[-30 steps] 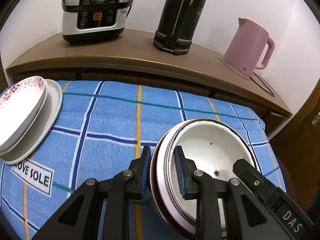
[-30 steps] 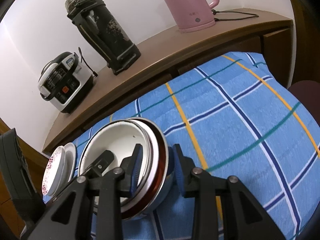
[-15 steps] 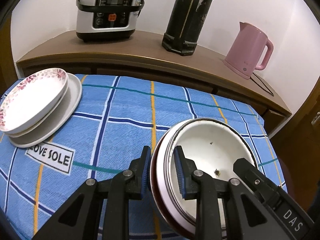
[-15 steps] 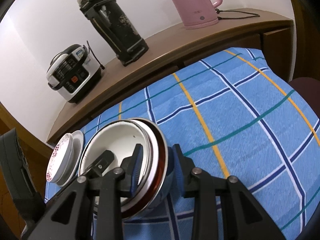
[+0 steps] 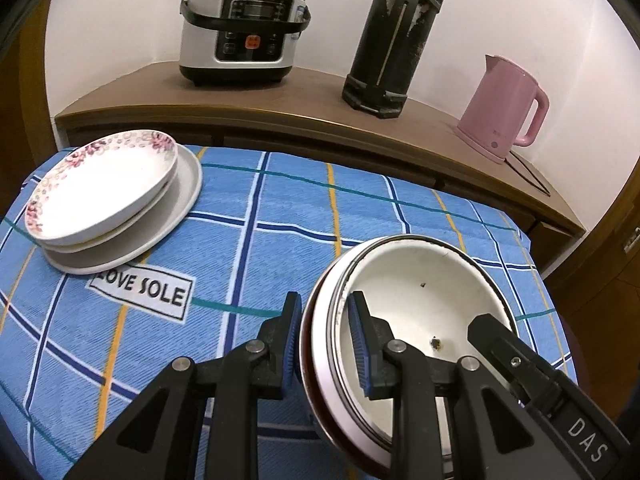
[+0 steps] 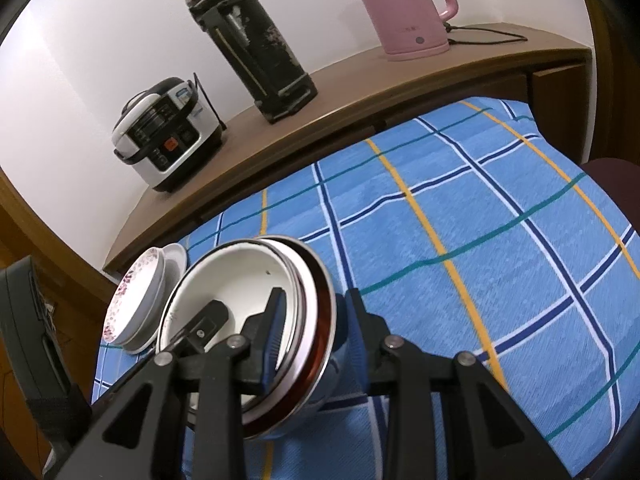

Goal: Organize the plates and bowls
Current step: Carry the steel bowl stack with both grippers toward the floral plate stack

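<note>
— What are the grippers holding?
— The left gripper and right gripper each pinch the rim of a stack of round, shiny bowls, one blue pad inside, one outside (it hangs over the blue checked cloth).
— Any words?
— "LOVE SOLE" on the cloth. Smooth flowery plates sit far left.

Two plates, three nested bowls, one rice cooker, one flask, one kettle.
</note>
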{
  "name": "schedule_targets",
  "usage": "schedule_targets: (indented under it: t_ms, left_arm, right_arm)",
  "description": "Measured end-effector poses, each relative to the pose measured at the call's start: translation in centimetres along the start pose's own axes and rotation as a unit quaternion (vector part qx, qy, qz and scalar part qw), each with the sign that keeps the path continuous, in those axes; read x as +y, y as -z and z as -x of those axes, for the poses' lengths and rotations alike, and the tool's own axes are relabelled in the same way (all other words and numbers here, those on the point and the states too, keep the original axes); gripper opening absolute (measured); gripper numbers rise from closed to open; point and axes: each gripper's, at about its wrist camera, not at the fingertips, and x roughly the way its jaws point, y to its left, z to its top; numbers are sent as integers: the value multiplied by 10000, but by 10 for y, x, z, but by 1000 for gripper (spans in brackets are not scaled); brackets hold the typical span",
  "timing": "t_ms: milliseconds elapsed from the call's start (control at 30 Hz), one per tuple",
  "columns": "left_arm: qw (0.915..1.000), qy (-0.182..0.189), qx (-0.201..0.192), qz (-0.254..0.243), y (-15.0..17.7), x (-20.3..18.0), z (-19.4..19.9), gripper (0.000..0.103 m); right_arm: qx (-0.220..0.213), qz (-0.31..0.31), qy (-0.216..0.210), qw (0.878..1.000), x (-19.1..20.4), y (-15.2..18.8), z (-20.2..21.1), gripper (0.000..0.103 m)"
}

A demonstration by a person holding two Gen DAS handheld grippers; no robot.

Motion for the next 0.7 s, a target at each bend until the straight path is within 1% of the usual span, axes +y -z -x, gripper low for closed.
schedule_targets:
  t_ms: [367,700]
  left_arm:
    - [9999,-78,-60,78,6,16,15,27]
    - [9996,-229,-71,174,14,34,26,27]
  right_arm:
    - [5,128,-52,9999,17,14,6,30]
    - [125,243,-155,9995,31,28,5,31]
